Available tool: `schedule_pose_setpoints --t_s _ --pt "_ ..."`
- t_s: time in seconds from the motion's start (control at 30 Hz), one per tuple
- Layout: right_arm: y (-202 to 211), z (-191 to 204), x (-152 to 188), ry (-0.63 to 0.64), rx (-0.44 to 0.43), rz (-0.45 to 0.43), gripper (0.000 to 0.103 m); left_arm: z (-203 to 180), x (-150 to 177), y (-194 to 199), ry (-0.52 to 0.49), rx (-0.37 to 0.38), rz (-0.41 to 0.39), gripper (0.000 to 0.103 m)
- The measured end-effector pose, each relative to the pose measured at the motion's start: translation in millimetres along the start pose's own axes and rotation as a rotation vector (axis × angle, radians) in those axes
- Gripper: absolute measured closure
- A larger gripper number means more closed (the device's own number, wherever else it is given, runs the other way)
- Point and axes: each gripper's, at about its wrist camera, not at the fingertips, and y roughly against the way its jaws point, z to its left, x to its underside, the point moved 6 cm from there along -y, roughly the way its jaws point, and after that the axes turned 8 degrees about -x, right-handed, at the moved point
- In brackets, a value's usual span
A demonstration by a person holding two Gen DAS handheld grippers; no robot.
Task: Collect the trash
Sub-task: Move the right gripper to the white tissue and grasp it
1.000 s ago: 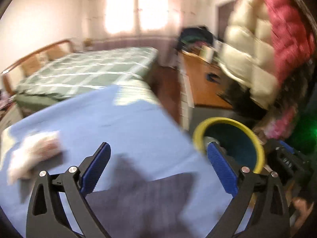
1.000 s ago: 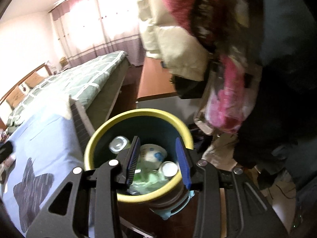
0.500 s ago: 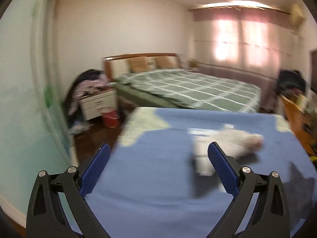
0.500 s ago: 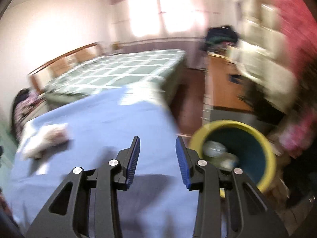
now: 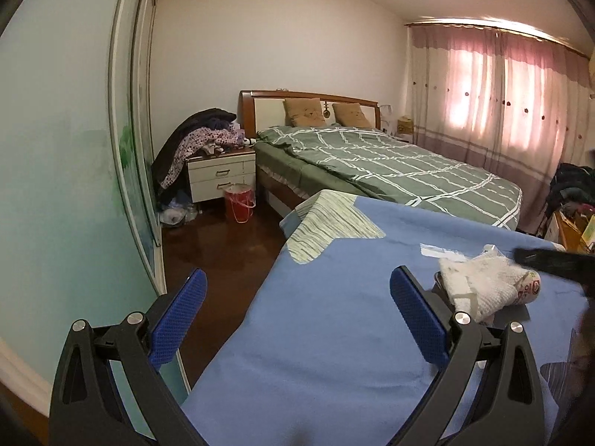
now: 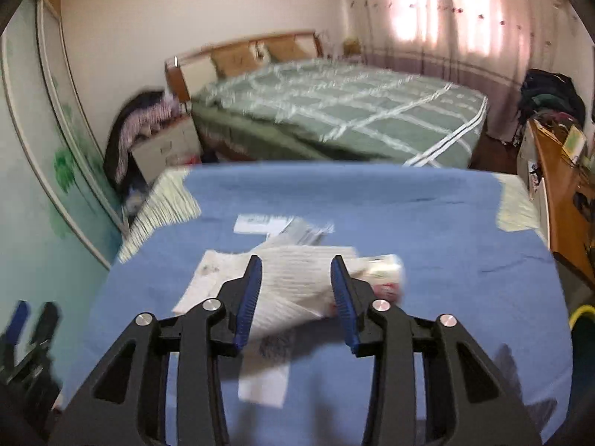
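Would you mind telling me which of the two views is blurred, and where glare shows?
Left wrist view: sharp, apart from a smeared dark shape at the right edge; curtains glow pink. Right wrist view: blurred throughout, smearing the crumpled paper on the blue blanket; curtains blown out.

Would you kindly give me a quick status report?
Left hand-held gripper open, empty. Right hand-held gripper opening, over trash pile. Nothing blocking.

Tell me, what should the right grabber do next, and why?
Probably ease the right gripper down onto the white crumpled paper lying on the blue blanket. Its jaws are opening with nothing between them yet, and the paper sits straight ahead.
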Motion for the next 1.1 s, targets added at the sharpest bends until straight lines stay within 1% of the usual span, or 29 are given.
schedule_pose_setpoints --t_s 0.03,0.1,0.17,0.23,0.3,0.33,0.47,0.57,0.63,0.7,0.73,0.77,0.83,0.87,0.9,0.93,1.0,1.1 --pt "-10 1 2 -0.006 0.002 0.025 0.064 0 -1 1 0.000 0.002 0.000 0.006" --pt "-20 7 7 0.000 0.014 0.041 0.065 0 0 2 0.004 0.003 -0.001 0.006" --pt "-21 11 12 0.029 0.037 0.044 0.083 0 -1 2 0.014 0.011 0.005 0.006" --pt "-22 15 15 0.042 0.015 0.057 0.095 0 0 2 0.018 0.017 0.011 0.006" --pt "-20 16 17 0.020 -0.039 0.075 0.097 -1 0 3 0.017 0.018 0.011 0.006" --pt "-15 15 17 0.010 -0.057 0.069 0.097 -1 0 4 0.016 0.017 0.008 0.006" --pt "30 9 11 -0.018 -0.109 0.003 0.097 -1 -1 5 0.016 0.016 0.004 0.006" --pt "68 0 8 -0.014 -0.118 -0.044 0.097 -2 0 6 0.015 0.019 0.001 0.006" --pt "85 -4 9 -0.011 -0.141 -0.050 0.097 -3 0 7 0.013 0.021 -0.001 0.006" --pt "96 -8 22 0.007 -0.180 -0.010 0.097 -4 1 8 0.011 0.022 0.000 0.006" --pt "98 -11 31 0.008 -0.187 0.015 0.097 -4 2 9 0.009 0.023 0.002 0.006" --pt "99 -17 43 0.013 -0.175 0.044 0.096 -5 2 9 0.009 0.024 0.002 0.006" --pt "94 -28 65 0.034 -0.122 0.104 0.094 -5 2 10 0.009 0.024 0.002 0.006" --pt "93 -37 72 0.035 -0.073 0.110 0.088 -5 2 10 0.008 0.023 0.001 0.006" --pt "96 -47 77 0.026 -0.024 0.090 0.082 -6 3 10 0.003 0.022 0.001 0.006" --pt "99 -54 79 0.015 0.001 0.070 0.069 -7 3 10 -0.005 0.022 0.000 0.006" --pt "108 -59 83 0.001 0.018 0.040 0.067 -10 4 10 -0.023 0.020 -0.004 0.006" --pt "121 -45 94 0.044 0.025 0.005 0.067 -12 4 10 -0.038 0.011 -0.011 0.006"
